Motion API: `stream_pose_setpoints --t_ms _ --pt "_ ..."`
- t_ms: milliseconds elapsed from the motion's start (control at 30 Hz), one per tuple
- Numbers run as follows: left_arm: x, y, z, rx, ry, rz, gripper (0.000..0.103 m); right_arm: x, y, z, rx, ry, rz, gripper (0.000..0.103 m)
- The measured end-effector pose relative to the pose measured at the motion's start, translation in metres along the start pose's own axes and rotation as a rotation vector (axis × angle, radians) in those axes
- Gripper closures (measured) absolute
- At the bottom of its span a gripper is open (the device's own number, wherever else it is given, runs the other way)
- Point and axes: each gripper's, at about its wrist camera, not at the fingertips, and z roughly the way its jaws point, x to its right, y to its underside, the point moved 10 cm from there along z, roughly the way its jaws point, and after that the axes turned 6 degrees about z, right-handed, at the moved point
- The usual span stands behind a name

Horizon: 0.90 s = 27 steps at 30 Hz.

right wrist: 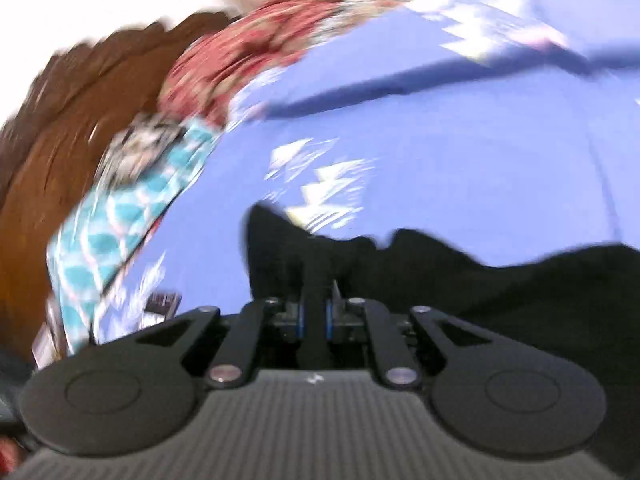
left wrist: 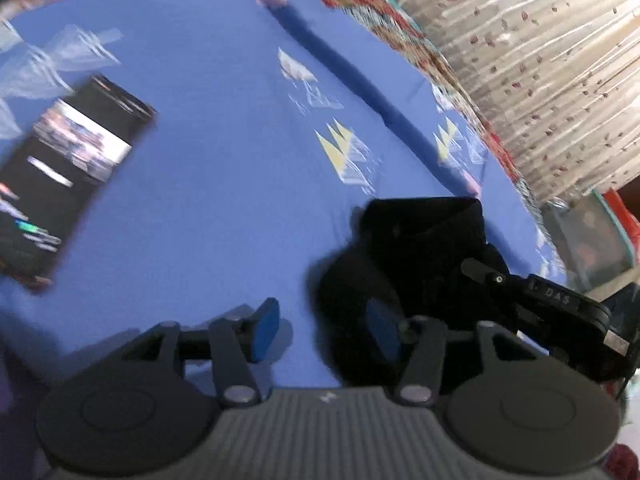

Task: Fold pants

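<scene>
Black pants (left wrist: 416, 264) lie bunched beside the phone (left wrist: 68, 176) on blue cloth (left wrist: 224, 184); right gripper (right wrist: 314, 316) pinches them, left gripper (left wrist: 324, 328) gapes empty: lift evenly, I'd say.

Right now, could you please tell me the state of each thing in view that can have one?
Left hand-held gripper: open, nothing between its blue pads.
Right hand-held gripper: shut on a fold of the black pants.
Black pants: bunched up on the blue sheet, not yet folded flat.
Blue sheet: spread out, with a long crease.
Phone: lying on the sheet, screen lit.
</scene>
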Motion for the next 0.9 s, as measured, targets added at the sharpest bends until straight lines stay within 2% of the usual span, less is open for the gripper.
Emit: stream_pose_setpoints --t_ms 67,133,167,233,300,333,367,400,433,467,533,600,633,700,733,767,833,900 --pt "0.011 -0.001 0.022 -0.034 0.08 -0.03 0.038 -0.009 -0.004 0.015 -0.009 0.01 0.019 0.091" --pt "0.015 -0.001 0.046 -0.064 0.121 -0.074 0.032 -0.019 -0.002 0.02 -0.012 0.004 0.024 0.091" --pt "0.017 0.0 0.059 -0.077 0.121 -0.089 0.048 -0.025 0.001 0.02 -0.01 -0.007 0.033 0.091" --pt "0.022 0.002 0.075 -0.091 0.08 -0.056 0.081 -0.044 0.002 0.029 -0.006 -0.035 0.032 0.091" --pt "0.024 -0.002 0.067 -0.047 0.034 -0.029 0.083 -0.051 0.006 0.011 0.001 -0.064 -0.014 0.091" --pt "0.025 -0.005 0.054 -0.002 0.031 -0.023 0.084 -0.076 0.007 0.023 0.005 -0.082 -0.06 0.091" --pt "0.024 -0.009 0.037 0.049 0.038 -0.02 0.084 -0.069 0.019 -0.005 0.003 -0.105 -0.103 0.091" --pt "0.022 -0.01 0.021 0.09 0.057 -0.025 0.084 -0.08 0.025 -0.008 -0.001 -0.128 -0.141 0.091" --pt "0.018 -0.007 0.005 0.125 0.076 -0.032 0.083 -0.103 0.033 0.006 -0.02 -0.164 -0.172 0.091" --pt "0.015 -0.001 -0.003 0.135 0.077 -0.035 0.083 -0.104 0.046 -0.004 -0.049 -0.193 -0.193 0.091" --pt "0.004 0.018 -0.011 0.116 0.054 -0.038 0.082 -0.124 0.077 0.014 -0.126 -0.227 -0.246 0.09" --pt "-0.011 0.039 -0.008 0.07 0.004 -0.047 0.081 -0.128 0.114 0.031 -0.199 -0.203 -0.301 0.086" --pt "-0.022 0.049 -0.004 0.04 -0.02 -0.081 0.08 -0.129 0.128 0.044 -0.233 -0.187 -0.299 0.086" --pt "-0.04 0.065 -0.004 0.009 0.048 -0.201 0.079 -0.119 0.15 0.057 -0.308 -0.195 -0.224 0.077" --pt "-0.044 0.067 -0.01 0.017 0.083 -0.246 0.077 -0.122 0.151 0.064 -0.32 -0.22 -0.178 0.068" --pt "-0.046 0.066 -0.017 0.025 0.099 -0.268 0.076 -0.122 0.151 0.059 -0.33 -0.237 -0.162 0.051" --pt "-0.047 0.054 -0.036 0.067 0.075 -0.234 0.076 -0.134 0.143 0.052 -0.341 -0.278 -0.155 0.035" --pt "-0.044 0.031 -0.056 0.141 0.036 -0.167 0.075 -0.129 0.132 0.021 -0.306 -0.31 -0.157 0.034"
